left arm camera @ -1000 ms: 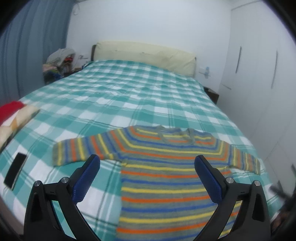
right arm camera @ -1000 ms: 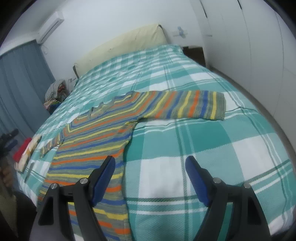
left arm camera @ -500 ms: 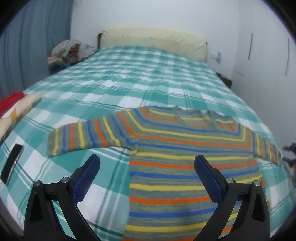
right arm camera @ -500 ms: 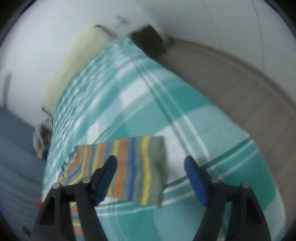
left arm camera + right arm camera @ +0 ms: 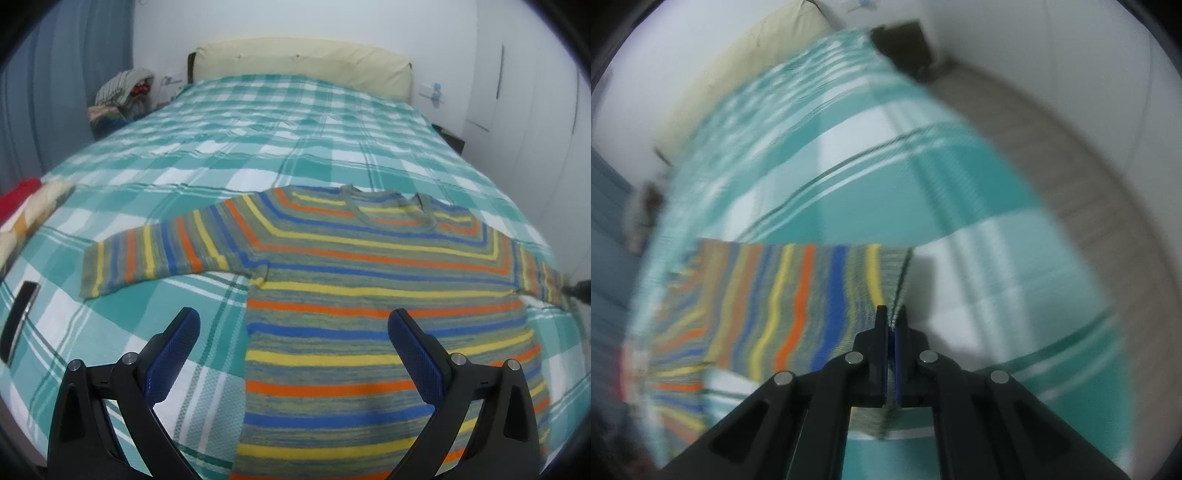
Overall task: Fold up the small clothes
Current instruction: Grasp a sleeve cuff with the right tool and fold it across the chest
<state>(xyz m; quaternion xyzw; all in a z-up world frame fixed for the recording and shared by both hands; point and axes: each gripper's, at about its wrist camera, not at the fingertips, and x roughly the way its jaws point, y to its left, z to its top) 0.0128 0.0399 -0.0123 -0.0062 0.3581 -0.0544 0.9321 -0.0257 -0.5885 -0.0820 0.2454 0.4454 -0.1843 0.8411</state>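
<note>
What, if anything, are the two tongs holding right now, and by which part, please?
The right tongs are shut on the cuff end of the striped sweater's sleeve. The left tongs are open and hold nothing.

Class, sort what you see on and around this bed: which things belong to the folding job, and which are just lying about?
Part of the job:
striped sweater
right gripper, shut on the sweater's sleeve cuff
left gripper, open above the sweater

Just lying about:
checked bedspread
clothes pile
red and cream folded cloth
black flat object

Striped sweater hem cut off below (right view smeared).
</note>
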